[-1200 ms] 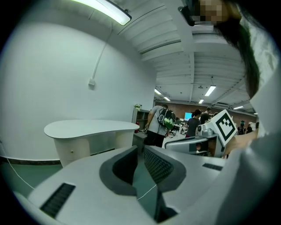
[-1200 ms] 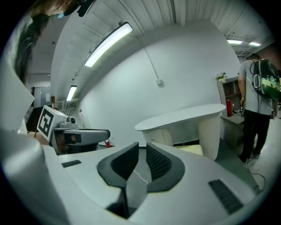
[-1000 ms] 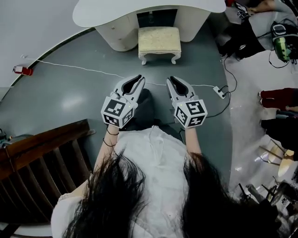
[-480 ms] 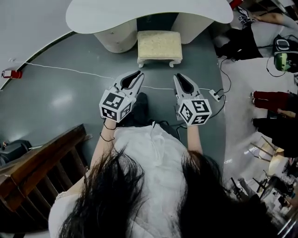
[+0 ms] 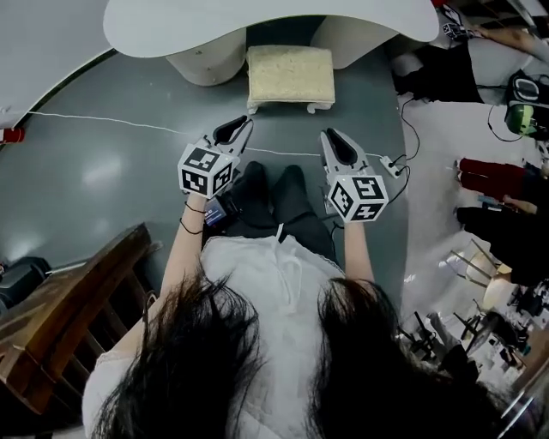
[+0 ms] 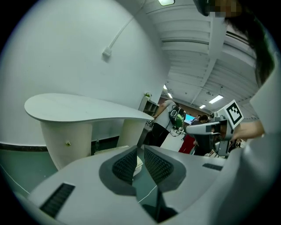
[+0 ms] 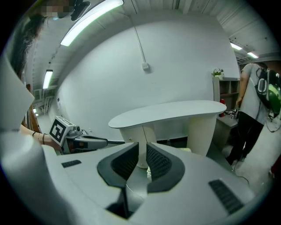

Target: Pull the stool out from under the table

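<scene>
The stool, with a cream cushion and white legs, stands on the grey floor partly under the white table. Both grippers hang in the air short of it and touch nothing. My left gripper is shut and empty, pointing at the stool's left front corner. My right gripper is also shut and empty, just off the right front corner. In the left gripper view the table and a strip of stool show past the shut left gripper. The right gripper view shows the table beyond the right gripper.
A white cable crosses the floor to a power strip between me and the stool. Dark wooden furniture stands at the lower left. People and bags crowd the right side. The person's dark-trousered legs are below the grippers.
Both grippers have moved forward toward the stool, staying shut. The stool and table sit closer to the grippers and higher in the head view.
</scene>
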`<state>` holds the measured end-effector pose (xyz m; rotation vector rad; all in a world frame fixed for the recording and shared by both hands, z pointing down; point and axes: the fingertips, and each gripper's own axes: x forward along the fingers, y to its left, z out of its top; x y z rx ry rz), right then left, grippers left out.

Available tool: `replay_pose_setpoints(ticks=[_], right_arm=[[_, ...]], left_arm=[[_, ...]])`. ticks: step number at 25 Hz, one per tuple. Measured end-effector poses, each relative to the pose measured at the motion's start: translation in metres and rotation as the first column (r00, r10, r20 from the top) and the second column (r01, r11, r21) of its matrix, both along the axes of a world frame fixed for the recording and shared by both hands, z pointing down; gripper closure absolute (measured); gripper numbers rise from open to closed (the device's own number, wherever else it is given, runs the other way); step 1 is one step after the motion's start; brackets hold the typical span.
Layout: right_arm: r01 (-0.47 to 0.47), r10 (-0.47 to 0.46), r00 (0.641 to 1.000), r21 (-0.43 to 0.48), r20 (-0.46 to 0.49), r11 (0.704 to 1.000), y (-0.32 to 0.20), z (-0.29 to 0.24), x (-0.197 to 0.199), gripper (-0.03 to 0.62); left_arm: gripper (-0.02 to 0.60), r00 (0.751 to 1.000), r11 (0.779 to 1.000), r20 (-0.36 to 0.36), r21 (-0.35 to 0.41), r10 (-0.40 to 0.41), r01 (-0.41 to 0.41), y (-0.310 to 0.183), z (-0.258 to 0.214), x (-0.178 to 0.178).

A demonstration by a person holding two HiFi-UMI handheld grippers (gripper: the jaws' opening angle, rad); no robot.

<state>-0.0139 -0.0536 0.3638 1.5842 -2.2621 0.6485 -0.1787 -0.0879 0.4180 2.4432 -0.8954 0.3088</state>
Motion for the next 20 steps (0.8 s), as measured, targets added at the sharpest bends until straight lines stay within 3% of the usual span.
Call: replay_pose_setpoints(ticks=[5, 11, 20], right_arm=[[0.0, 0.001, 1.0, -0.035, 0.016, 0.999, -0.023, 0.025, 0.014, 0.528], [0.036, -0.035, 0.999, -0.086, 0.013, 0.996, -0.057, 0.076, 0.038, 0.528], [0.039, -0.029, 0.998, -0.199, 0.054, 0.979, -0.095, 0.189, 0.102, 0.528]], left_arm=[[0.538, 0.999, 0.999, 0.013, -0.027, -0.046, 0.046, -0.022, 0.018, 0.004], [0.538, 0.992, 0.985, 0.043, -0.12, -0.121, 0.126, -0.047, 0.066, 0.009], [0.538, 0.975, 0.959, 0.174, -0.223, -0.135, 0.173, -0.064, 0.164, 0.019]])
